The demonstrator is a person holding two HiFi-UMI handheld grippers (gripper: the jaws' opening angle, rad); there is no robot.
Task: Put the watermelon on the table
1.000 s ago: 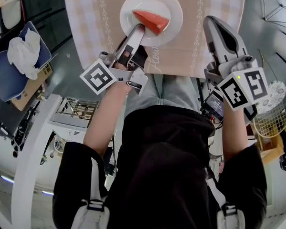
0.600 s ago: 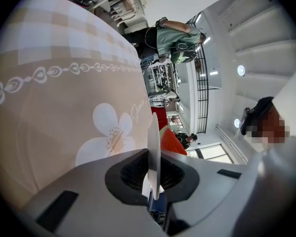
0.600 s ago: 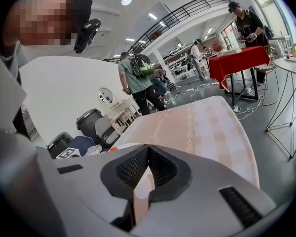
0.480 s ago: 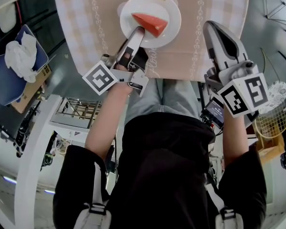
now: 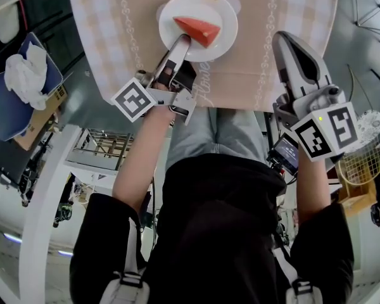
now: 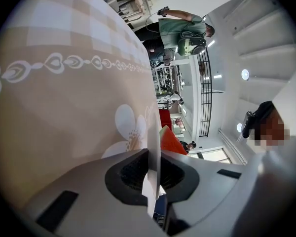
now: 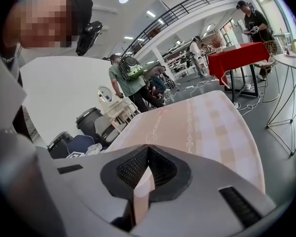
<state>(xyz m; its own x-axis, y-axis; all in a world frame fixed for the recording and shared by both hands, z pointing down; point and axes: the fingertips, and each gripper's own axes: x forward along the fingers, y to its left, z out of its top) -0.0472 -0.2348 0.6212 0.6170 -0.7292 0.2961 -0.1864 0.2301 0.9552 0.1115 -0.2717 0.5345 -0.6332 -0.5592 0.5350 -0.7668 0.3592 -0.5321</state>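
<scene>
A red wedge of watermelon (image 5: 198,29) lies on a white plate (image 5: 225,33) over the beige checked tablecloth of the table (image 5: 253,62). My left gripper (image 5: 182,40) is shut on the plate's near rim. In the left gripper view the rim (image 6: 156,132) shows edge-on between the closed pads, with the watermelon (image 6: 171,141) just behind it. I cannot tell whether the plate touches the cloth. My right gripper (image 5: 285,40) hangs shut and empty over the table's right side, its tips (image 7: 148,147) meeting above the cloth (image 7: 197,122).
A blue seat with white cloth (image 5: 25,75) and a cardboard box (image 5: 41,116) stand left of the table. A wire basket (image 5: 364,151) is at the right, a wire rack (image 5: 104,147) below left. Other people and a red-covered table (image 7: 237,56) are farther off.
The left gripper has sunk toward the tablecloth with the plate and watermelon still in its grip. The right gripper has come down a little beside it.
</scene>
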